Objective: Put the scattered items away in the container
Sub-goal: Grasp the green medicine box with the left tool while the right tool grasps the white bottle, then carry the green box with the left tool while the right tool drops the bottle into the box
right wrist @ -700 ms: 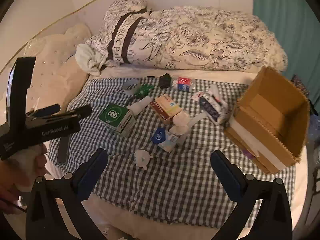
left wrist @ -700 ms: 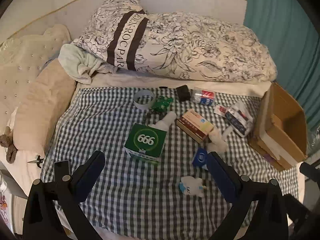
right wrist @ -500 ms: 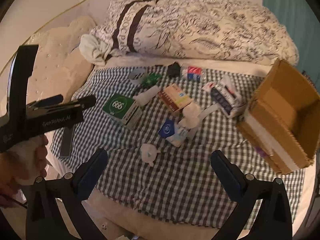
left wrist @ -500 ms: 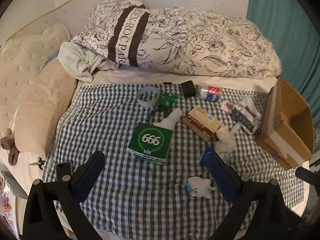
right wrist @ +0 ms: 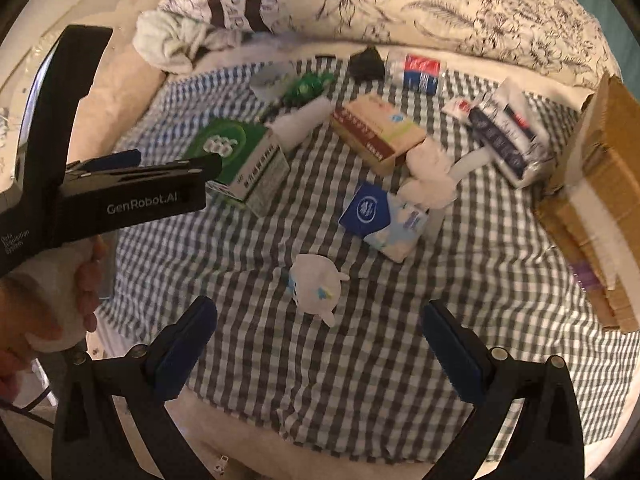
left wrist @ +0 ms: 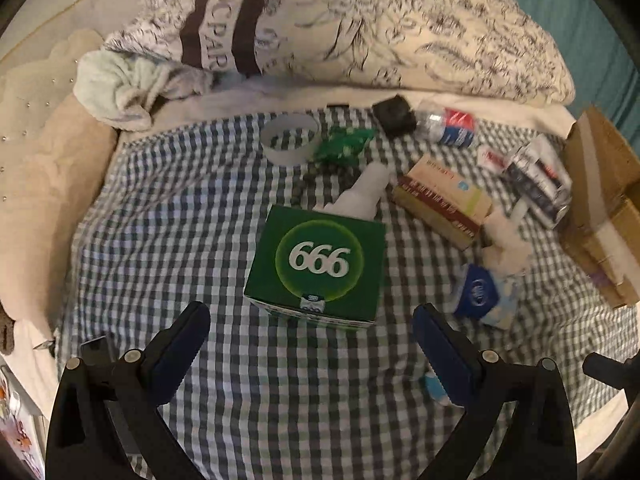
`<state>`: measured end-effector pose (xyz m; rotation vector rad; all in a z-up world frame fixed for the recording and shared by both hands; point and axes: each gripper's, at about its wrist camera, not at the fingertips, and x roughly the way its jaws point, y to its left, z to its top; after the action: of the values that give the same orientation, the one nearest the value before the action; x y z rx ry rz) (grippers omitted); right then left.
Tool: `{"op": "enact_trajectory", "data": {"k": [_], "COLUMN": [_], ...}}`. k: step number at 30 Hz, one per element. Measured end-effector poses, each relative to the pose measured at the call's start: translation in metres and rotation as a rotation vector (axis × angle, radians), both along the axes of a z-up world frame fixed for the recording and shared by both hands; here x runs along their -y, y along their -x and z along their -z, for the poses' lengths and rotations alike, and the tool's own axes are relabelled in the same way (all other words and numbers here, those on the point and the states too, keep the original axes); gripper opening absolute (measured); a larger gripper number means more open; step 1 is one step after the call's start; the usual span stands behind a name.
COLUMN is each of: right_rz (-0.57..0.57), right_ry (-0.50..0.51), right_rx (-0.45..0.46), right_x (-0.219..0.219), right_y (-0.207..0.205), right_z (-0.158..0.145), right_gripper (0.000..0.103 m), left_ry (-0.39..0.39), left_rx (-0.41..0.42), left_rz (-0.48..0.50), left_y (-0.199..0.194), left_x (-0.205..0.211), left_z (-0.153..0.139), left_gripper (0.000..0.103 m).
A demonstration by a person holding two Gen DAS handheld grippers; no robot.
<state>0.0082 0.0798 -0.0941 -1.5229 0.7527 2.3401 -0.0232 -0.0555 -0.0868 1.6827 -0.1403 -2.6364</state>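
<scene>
A green box marked 666 [left wrist: 316, 264] lies on the checked cloth [left wrist: 180, 240], just ahead of my open, empty left gripper [left wrist: 310, 340]. The box also shows in the right wrist view [right wrist: 240, 160], with the left gripper [right wrist: 176, 172] beside it. My right gripper [right wrist: 320, 336] is open and empty, just short of a small white plush toy [right wrist: 316, 284]. A blue tissue pack [right wrist: 380, 220], a tan and red box [right wrist: 376, 132], a white bottle [left wrist: 360, 196], a tape roll [left wrist: 290, 138] and a plastic bottle [left wrist: 450, 126] lie scattered. The cardboard box [right wrist: 596, 184] stands at the right.
A patterned duvet [left wrist: 360, 28] and a pale towel [left wrist: 120, 88] lie behind the cloth. A cushion [left wrist: 44, 184] lies at the left. A dark pouch [left wrist: 394, 116], a green wrapper [left wrist: 344, 144] and a striped packet [left wrist: 540, 184] lie on the far part of the cloth.
Both grippers have moved forward and down toward the cloth. The green box now sits close in front of the left gripper, and the plush toy close to the right one.
</scene>
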Motion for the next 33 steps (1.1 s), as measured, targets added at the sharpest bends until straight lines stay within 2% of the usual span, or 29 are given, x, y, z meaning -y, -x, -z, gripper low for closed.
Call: {"op": "enact_trajectory", "data": {"k": [4,11,14,16,17,18,19,20,21,25,29,33], "right_rz": [0.011,0.037,0.030,0.023,0.019,0.015,0.011,0.005,-0.005,-0.028,0.015,0.080], "right_ry": [0.039,0.064,0.084,0.090,0.097,0.113,0.135,0.148,0.155,0.149,0.164,0.142], "right_rx": [0.002,0.085,0.107,0.128,0.137,0.138,0.130,0.125,0.123,0.122,0.088,0.050], "right_x": [0.004,0.001,-0.001,-0.002,-0.002,-0.002,-0.002,-0.001,0.000,0.005,-0.002,-0.009], "right_y": [0.023,0.042,0.049,0.053,0.055,0.056,0.056,0.056,0.058,0.060,0.053,0.034], "right_z": [0.020,0.060,0.069,0.075,0.078,0.080,0.080,0.080,0.078,0.066,0.046,0.014], "right_gripper": [0.103,0.100,0.089,0.075,0.074,0.069,0.061,0.057,0.047,0.039,0.039,0.039], "left_ry": [-0.007,-0.002,-0.002,-0.011,-0.022,-0.032,-0.039,-0.039,-0.044,-0.056,-0.067,-0.063], "left_rx": [0.031,0.080,0.107,0.125,0.137,0.152,0.165,0.161,0.152,0.138,0.102,0.064], "left_rz": [0.022,0.083,0.086,0.085,0.088,0.097,0.108,0.114,0.121,0.141,0.146,0.159], "left_y": [0.012,0.033,0.041,0.045,0.046,0.047,0.048,0.047,0.046,0.039,0.028,0.021], "left_x": [0.003,-0.004,-0.003,-0.002,-0.001,-0.002,-0.002,-0.002,-0.002,-0.002,0.000,0.000], "left_z": [0.025,0.058,0.069,0.075,0.076,0.077,0.078,0.076,0.074,0.062,0.037,0.008], "left_gripper": [0.103,0.103,0.103,0.103,0.101,0.094,0.094,0.094,0.094,0.094,0.094,0.094]}}
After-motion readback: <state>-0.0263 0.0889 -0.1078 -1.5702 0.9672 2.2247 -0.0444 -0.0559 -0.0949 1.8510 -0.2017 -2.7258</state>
